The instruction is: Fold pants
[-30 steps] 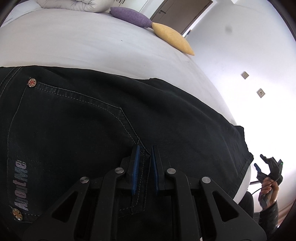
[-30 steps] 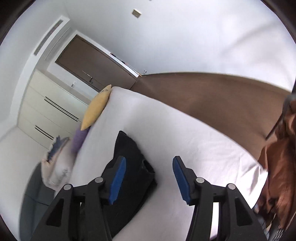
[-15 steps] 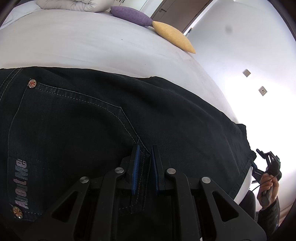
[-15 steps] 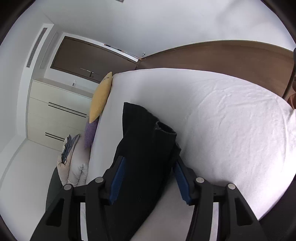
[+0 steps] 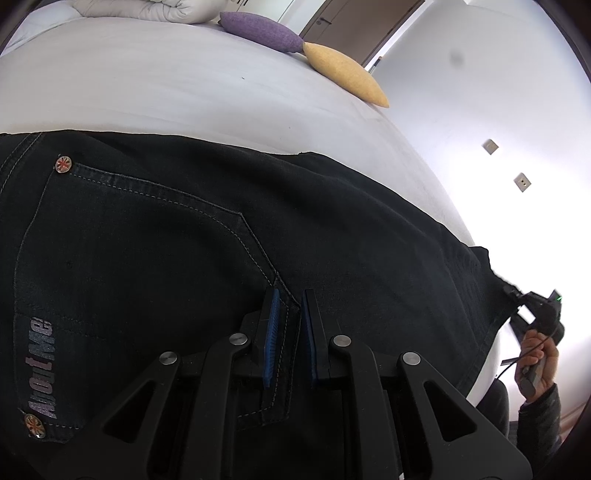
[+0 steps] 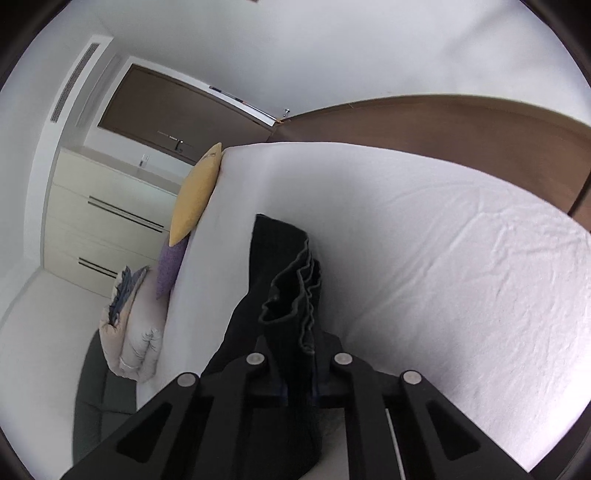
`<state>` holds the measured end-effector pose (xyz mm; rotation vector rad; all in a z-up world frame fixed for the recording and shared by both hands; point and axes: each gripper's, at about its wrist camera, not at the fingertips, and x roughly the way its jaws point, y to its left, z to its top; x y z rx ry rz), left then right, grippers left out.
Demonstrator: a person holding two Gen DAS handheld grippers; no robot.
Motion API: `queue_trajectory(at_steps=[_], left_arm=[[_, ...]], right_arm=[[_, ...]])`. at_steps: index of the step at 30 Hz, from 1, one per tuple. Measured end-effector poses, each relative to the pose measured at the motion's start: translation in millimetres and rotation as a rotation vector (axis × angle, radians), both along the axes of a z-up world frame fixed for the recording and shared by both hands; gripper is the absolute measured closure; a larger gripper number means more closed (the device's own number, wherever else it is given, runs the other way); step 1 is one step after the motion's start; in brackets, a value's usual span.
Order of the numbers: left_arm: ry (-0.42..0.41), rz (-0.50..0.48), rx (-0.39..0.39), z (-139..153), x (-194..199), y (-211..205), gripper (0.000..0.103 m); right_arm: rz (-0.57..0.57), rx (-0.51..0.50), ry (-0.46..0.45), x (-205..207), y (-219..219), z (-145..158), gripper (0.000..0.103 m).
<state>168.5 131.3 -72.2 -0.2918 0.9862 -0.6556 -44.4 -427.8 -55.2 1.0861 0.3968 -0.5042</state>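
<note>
Left wrist view: my left gripper (image 5: 288, 325) is clenched on the waist end of the pants (image 5: 184, 240), blue pads pinching the denim at the stitched seam beside the back pocket (image 5: 140, 280). The pants run flat on the white bed (image 5: 166, 81) ahead of the jaws and off to the right, where my right hand (image 5: 537, 363) has the other tong at the hem. Yellow pillow (image 5: 345, 74) and purple pillow (image 5: 258, 31) sit far beyond, well apart from the cloth.

Right wrist view: my right gripper (image 6: 299, 387) has just been closing and now grasps the bunched leg hems (image 6: 295, 295), with layered edges standing up right ahead of the jaws. Bare sheet to the right of them.

Judgement: both ends gripped, so the grasp step is done and the fold itself hasn't started. Next I'd lift the hem end and carry it over toward the waistband, keeping all layers pinched. Risk is that a hem layer slips out.
</note>
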Motion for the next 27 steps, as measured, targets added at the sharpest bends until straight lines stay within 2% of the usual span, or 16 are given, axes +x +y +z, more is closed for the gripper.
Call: queue_trajectory(at_steps=[3,4,7,10,14,17,19,20,21,23,24,27], left_arm=[[0.002,0.001,-0.004,-1.1,0.1,0.4,0.091],[0.003,0.002,-0.005,-1.2,0.0,0.7,0.091],[0.002,0.004,-0.003,-1.5,-0.5,1.1,0.091],[0.0,0.008,0.004,0.5,-1.3,1.3,0.091],[0.002,0.018,0.018,4.9,-3.7,0.7,0.091],[0.02,0.027,0.01,10.1,-5.5,-1.4,0.09],[0.055,0.002,-0.018,12.6,-5.5,-10.5,0.08],[0.068,-0.013,-0.034,14.2,-5.9,-16.2,0.061],[0.074,-0.028,-0.059,16.7,-6.9,-22.8,0.029],[0.07,-0.06,-0.122,24.7,-10.5,-40.0,0.009],[0.08,-0.081,-0.153,27.2,-10.8,-49.4,0.009],[0.184,-0.153,-0.239,26.7,-2.7,-86.5,0.009]], right_arm=[[0.119,-0.229,0.077,29.4,45.8,40.3,0.094],[0.187,-0.334,0.114,44.4,72.6,53.0,0.094],[0.352,-0.583,0.217,78.4,148.5,64.5,0.094],[0.478,-0.766,0.332,106.5,210.6,44.9,0.094],[0.554,-0.854,0.5,131.8,238.5,-2.1,0.094],[0.554,-0.907,0.527,133.8,242.4,-14.6,0.094],[0.556,-0.957,0.538,135.0,248.6,-15.8,0.094],[0.555,-0.968,0.539,135.9,250.3,-15.8,0.094],[0.553,-0.982,0.537,136.9,252.1,-16.1,0.094],[0.547,-1.0,0.529,136.3,255.3,-16.1,0.094],[0.543,-1.012,0.52,135.6,257.4,-14.9,0.094],[0.535,-1.073,0.505,131.5,267.0,-14.5,0.094]])
